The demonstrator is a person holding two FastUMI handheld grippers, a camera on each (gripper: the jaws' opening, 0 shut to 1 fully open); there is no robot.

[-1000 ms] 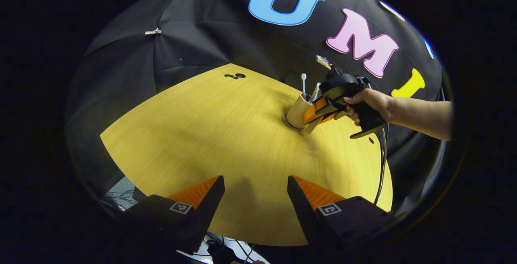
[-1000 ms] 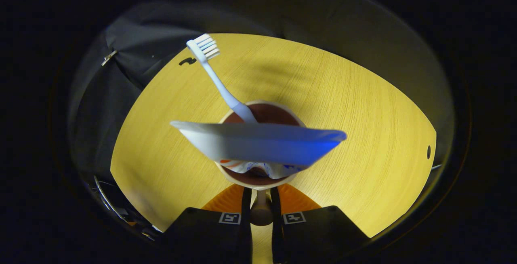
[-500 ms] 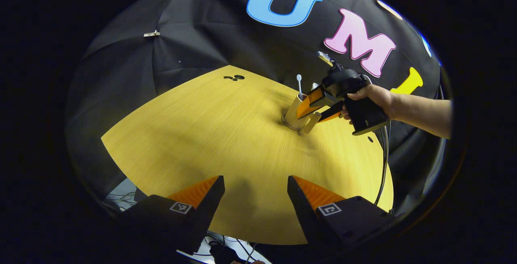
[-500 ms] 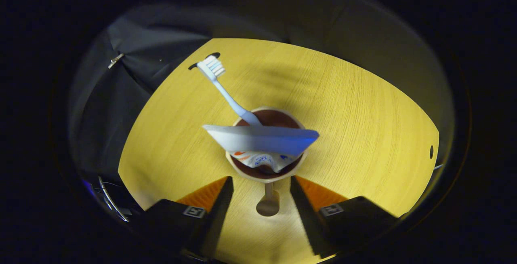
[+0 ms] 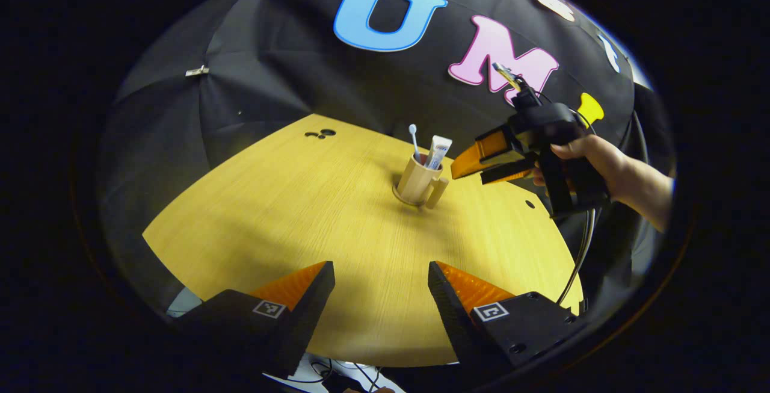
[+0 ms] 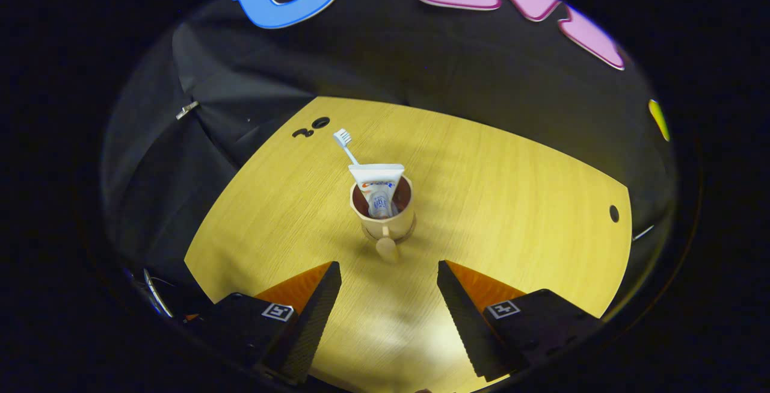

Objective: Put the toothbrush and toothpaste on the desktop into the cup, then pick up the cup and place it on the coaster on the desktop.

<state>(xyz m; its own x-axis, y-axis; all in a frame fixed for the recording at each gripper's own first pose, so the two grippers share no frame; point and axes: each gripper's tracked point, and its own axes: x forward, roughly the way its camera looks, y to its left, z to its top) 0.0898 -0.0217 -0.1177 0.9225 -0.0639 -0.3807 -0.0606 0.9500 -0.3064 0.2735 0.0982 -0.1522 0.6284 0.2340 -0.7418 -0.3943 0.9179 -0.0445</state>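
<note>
Beige cup (image 6: pixel 383 217), mid-frame in the right gripper view, is seen holding toothbrush (image 6: pixel 344 142) and toothpaste (image 6: pixel 378 188) and apparently seated on the coaster (image 5: pixel 404 198). Both the right gripper (image 6: pixel 388 303) and the left gripper (image 5: pixel 380 297) are spread wide, nothing grasped. The last step is judged done; only a clear withdrawal is called for.

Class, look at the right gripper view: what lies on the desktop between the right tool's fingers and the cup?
Nothing: bare desktop separates the open right tool from the cup, whose handle points toward it, in the right gripper view.
</note>
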